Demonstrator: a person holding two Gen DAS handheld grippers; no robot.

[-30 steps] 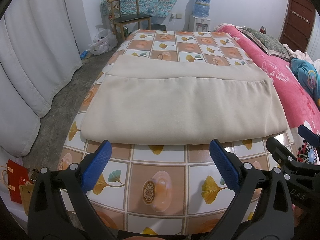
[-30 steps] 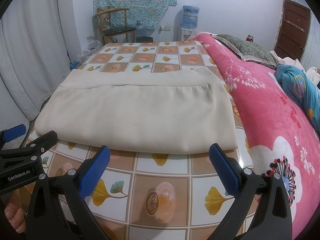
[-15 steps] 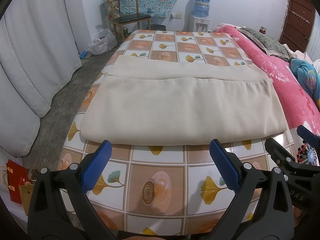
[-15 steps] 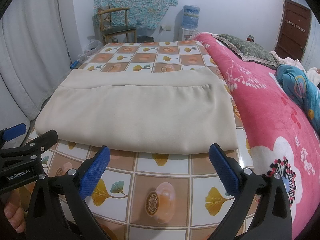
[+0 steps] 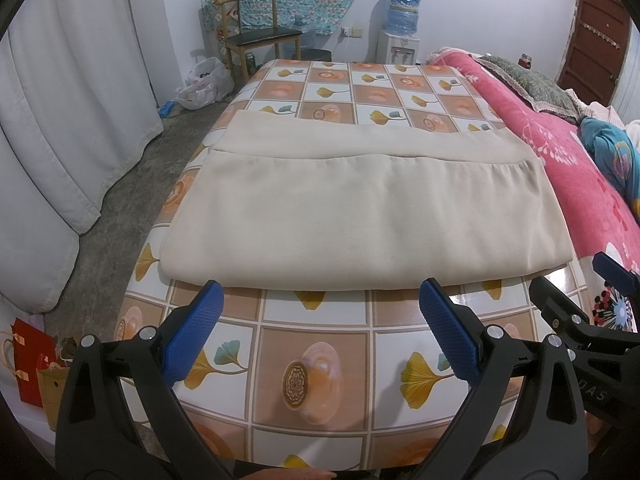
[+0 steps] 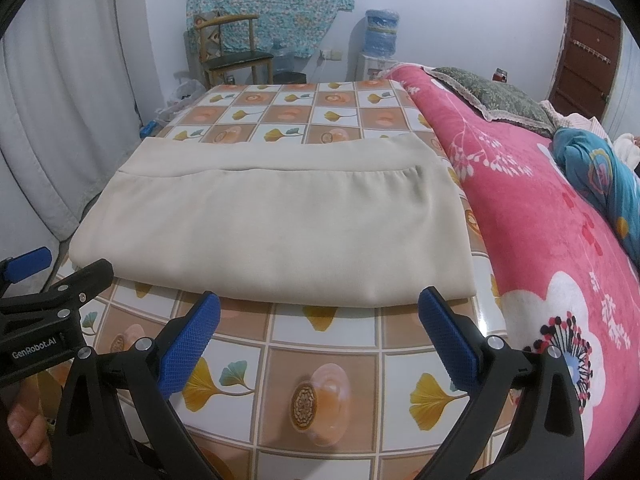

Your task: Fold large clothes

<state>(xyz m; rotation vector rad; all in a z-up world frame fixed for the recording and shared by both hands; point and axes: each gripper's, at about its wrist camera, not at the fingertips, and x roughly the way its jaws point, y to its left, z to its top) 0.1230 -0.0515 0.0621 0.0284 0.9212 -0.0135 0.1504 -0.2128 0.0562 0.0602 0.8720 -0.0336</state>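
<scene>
A large beige cloth point(image 5: 360, 208) lies folded flat on a table covered with a tiled ginkgo-leaf oilcloth point(image 5: 316, 360). It also shows in the right wrist view point(image 6: 280, 224), its top layer ending short of the far edge. My left gripper point(image 5: 320, 336) is open and empty, just short of the cloth's near edge. My right gripper point(image 6: 320, 340) is open and empty, also just short of the near edge, to the right of the left one. Each gripper shows at the edge of the other's view.
A pink floral blanket point(image 6: 540, 200) on a bed borders the table's right side. White curtains point(image 5: 60, 120) hang at left over bare floor. A wooden chair point(image 5: 256, 36), a water dispenser point(image 5: 400, 28) and a plastic bag point(image 5: 204, 84) stand at the far wall. Red gift bags point(image 5: 32, 360) sit at near left.
</scene>
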